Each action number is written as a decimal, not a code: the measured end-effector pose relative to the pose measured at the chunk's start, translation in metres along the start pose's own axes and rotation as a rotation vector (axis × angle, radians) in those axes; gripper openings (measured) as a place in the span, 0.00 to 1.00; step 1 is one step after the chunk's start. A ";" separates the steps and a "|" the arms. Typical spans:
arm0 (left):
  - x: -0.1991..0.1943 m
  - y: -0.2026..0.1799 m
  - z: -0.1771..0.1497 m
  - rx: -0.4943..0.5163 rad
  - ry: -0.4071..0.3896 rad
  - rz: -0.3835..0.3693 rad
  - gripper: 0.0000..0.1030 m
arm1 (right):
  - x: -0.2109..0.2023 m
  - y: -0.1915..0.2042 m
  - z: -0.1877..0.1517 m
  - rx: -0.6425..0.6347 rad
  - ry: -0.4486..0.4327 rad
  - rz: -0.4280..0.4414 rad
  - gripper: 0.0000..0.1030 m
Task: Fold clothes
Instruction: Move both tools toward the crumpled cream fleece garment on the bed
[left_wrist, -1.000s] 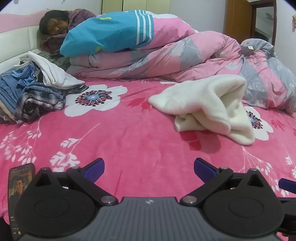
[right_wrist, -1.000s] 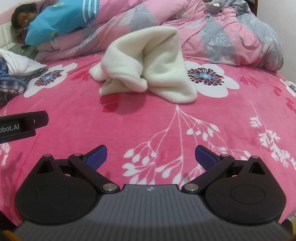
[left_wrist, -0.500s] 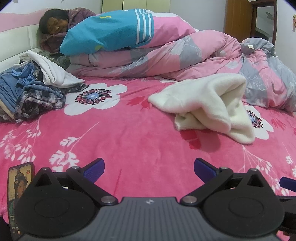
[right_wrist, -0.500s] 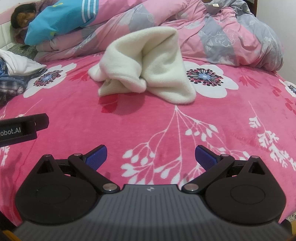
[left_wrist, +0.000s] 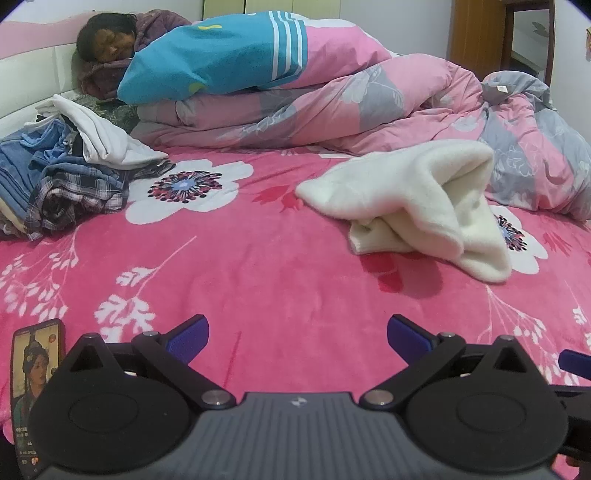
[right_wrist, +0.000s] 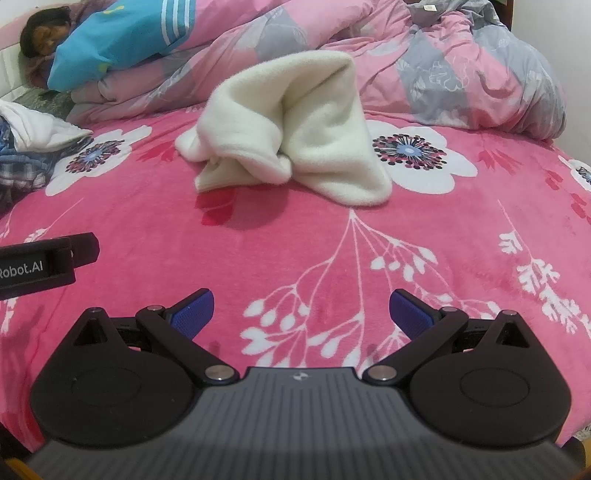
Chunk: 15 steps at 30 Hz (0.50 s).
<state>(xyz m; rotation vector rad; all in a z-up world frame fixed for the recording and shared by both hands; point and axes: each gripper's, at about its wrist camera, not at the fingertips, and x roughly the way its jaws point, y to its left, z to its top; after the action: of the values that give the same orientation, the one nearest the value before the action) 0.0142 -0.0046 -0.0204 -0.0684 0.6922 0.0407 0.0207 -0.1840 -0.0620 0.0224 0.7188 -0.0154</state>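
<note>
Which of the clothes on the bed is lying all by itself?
The fluffy cream garment, crumpled alone in the middle of the pink bedspread. The others, a white top and blue and plaid clothes, are heaped together near the headboard.

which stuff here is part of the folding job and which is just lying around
Part of the job:
cream fleece garment, crumpled on the bed
pile of clothes at the far left
left gripper, open
right gripper, open

Just lying about:
pink and grey duvet
phone by the left gripper
person under the covers

"Robot.AI" reads in white on the left claw's black body (right_wrist: 37, 267); phone text illegible
</note>
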 end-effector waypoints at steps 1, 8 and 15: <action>0.001 0.000 0.000 -0.003 -0.001 0.000 1.00 | 0.000 0.000 0.000 0.001 0.000 0.001 0.99; 0.009 0.001 0.000 -0.013 -0.018 0.001 1.00 | 0.006 -0.006 0.000 0.016 -0.003 0.010 0.99; 0.026 0.003 0.003 -0.052 -0.024 -0.048 1.00 | 0.015 -0.015 0.001 0.031 -0.024 0.013 0.99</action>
<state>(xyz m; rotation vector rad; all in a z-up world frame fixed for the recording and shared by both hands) 0.0356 -0.0008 -0.0352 -0.1347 0.6656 0.0135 0.0326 -0.1988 -0.0712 0.0568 0.6939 -0.0141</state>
